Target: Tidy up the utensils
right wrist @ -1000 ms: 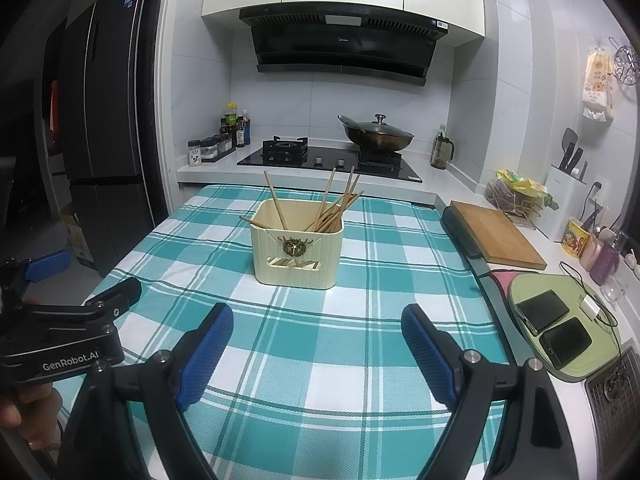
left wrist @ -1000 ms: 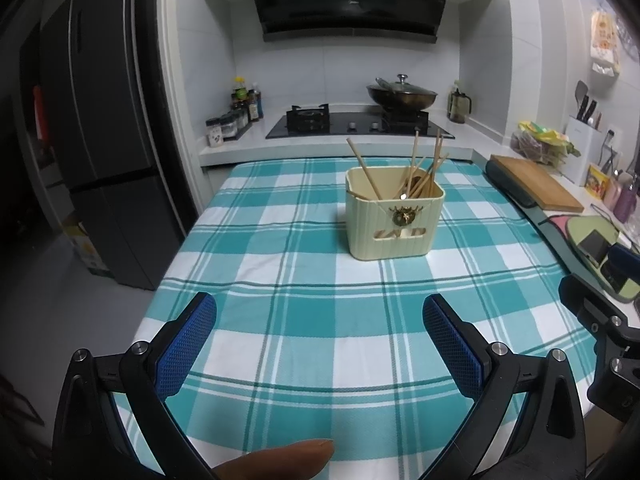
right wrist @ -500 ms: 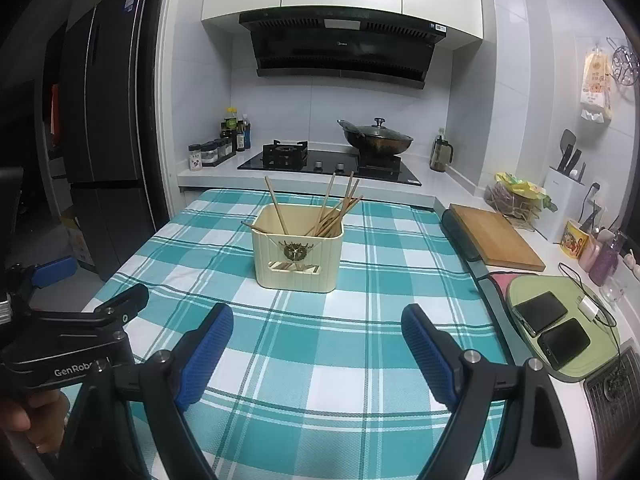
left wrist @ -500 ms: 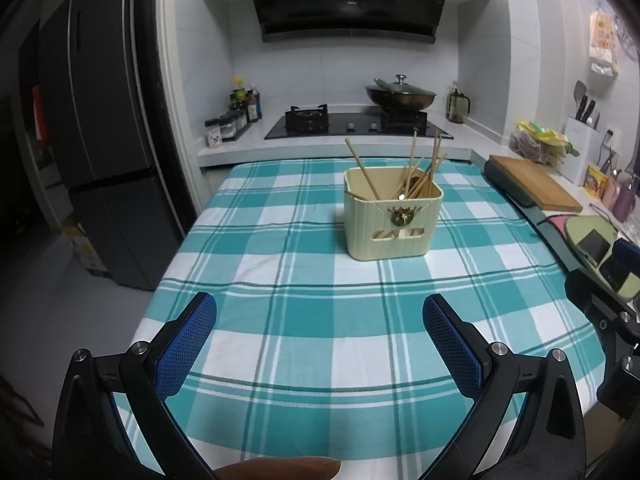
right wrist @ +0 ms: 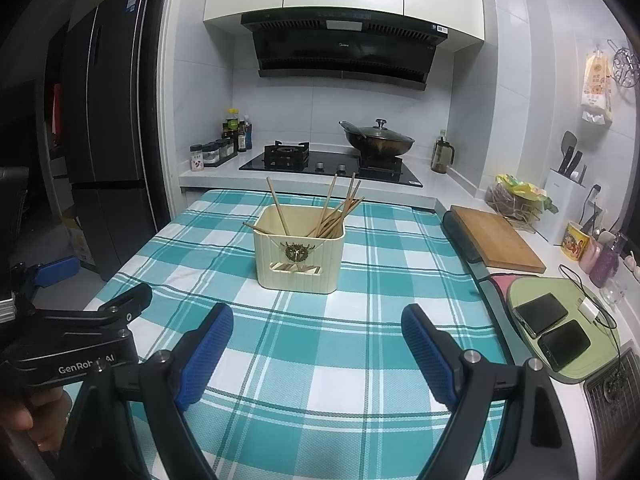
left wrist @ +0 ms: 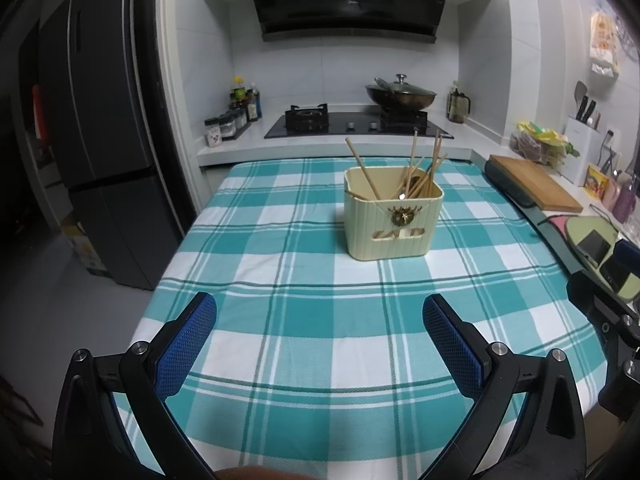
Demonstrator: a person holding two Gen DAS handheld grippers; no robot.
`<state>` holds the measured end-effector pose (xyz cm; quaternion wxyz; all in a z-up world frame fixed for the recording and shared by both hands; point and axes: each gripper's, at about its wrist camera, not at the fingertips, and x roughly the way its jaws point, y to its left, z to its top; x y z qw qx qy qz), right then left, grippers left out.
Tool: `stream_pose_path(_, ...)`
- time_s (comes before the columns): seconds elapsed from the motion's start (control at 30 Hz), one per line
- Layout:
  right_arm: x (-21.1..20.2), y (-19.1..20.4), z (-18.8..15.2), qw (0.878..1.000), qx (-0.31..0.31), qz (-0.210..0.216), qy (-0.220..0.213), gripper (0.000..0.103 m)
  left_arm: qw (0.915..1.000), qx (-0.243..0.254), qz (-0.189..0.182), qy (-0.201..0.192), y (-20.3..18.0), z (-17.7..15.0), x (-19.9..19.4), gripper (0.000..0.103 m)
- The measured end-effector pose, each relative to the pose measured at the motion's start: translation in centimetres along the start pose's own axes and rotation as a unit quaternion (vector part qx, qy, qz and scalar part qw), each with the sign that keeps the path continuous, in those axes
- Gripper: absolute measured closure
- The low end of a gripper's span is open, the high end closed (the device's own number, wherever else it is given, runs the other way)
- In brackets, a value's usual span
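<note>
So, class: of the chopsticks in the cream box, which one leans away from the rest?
The lone chopstick at the box's left side: it tilts up to the left, while the others cluster at the right, fanning rightward.

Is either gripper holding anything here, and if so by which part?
Nothing is held. The left gripper and right gripper are both open over the tablecloth, short of the holder with the chopsticks.

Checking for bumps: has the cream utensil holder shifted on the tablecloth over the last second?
No. The cream utensil holder sits on the same checks of the tablecloth, in line with the stove behind.
</note>
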<state>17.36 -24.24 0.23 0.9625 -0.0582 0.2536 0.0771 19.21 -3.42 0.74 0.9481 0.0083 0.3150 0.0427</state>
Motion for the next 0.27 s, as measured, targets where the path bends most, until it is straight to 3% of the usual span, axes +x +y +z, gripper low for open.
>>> stream_pose_path(0.27,0.09,-0.09,-0.19,1.0,0.003,0.0,0.003,0.015,0.9998,-0.008,0.0,-0.016,0.1,0.29,-0.25,0.0)
